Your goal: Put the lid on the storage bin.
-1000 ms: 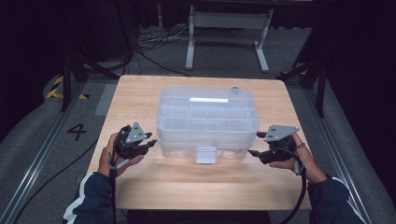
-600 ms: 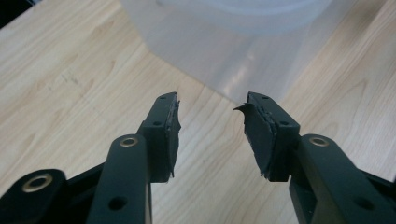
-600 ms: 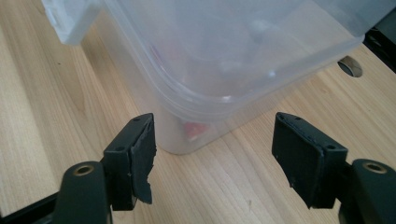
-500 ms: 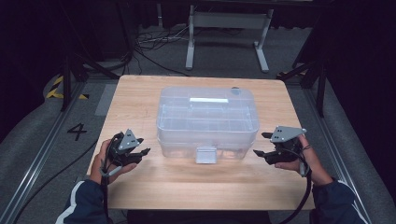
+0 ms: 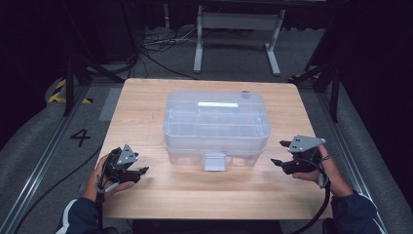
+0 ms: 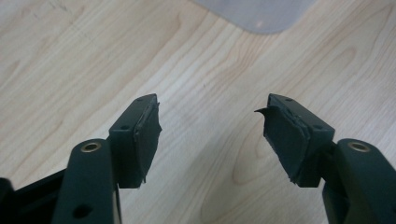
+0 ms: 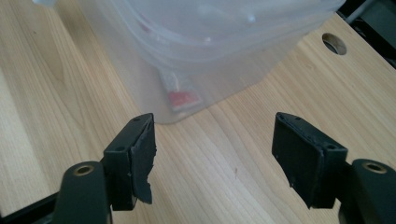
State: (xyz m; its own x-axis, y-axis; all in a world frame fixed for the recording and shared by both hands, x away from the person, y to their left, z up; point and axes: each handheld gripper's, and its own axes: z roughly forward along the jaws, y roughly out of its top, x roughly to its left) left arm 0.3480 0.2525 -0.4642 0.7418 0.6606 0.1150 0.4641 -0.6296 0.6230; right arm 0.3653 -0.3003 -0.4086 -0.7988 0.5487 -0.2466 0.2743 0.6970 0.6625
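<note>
A clear plastic storage box (image 5: 216, 126) with a lid, a white top handle and a front latch (image 5: 215, 161) stands in the middle of the wooden table (image 5: 146, 112). My left gripper (image 5: 141, 171) lies low near the table's front left, apart from the box; its jaws have just been opening and hold nothing, with bare wood between them (image 6: 210, 123). My right gripper (image 5: 277, 153) hovers off the box's right front corner, open and empty. In the right gripper view the box (image 7: 205, 42) rises just beyond the jaws, a red-and-white label (image 7: 180, 95) showing through its wall.
A round cable hole (image 7: 334, 43) sits in the tabletop past the box. Dark floor with cables, a metal stand (image 5: 236, 29) and yellow-black tape (image 5: 63, 92) surrounds the table. A floor mark reads 4 (image 5: 80, 137).
My left gripper has drawn back from the box's left side toward the front left and sunk lower, its jaws wider. My right gripper has slid a little to the right.
</note>
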